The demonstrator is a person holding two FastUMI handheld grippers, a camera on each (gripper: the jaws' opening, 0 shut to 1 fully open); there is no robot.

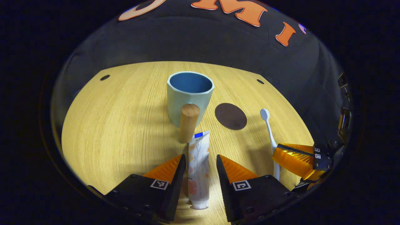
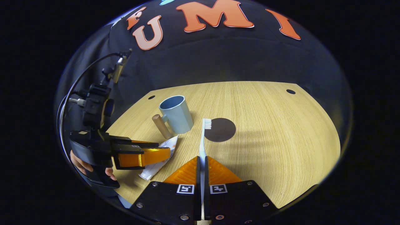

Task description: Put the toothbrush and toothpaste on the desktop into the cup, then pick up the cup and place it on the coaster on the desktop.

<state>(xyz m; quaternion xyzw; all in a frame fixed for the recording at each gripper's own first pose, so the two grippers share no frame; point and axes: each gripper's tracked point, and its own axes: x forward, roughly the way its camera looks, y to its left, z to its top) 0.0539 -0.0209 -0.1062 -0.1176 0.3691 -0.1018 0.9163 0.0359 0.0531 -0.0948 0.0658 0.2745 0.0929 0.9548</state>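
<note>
My right gripper [image 2: 201,167] clamping the toothbrush [image 2: 203,140] handle, my left gripper [image 1: 200,164] gaping around the toothpaste [image 1: 198,168], cup [image 1: 188,97] sitting just ahead, coaster [image 1: 230,116] lying ahead-right.

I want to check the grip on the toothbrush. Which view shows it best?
The right gripper view: the toothbrush runs straight up from between the right gripper's closed fingers, bristles by the coaster. The left gripper view shows it sidelong, its handle passing behind that gripper.
</note>
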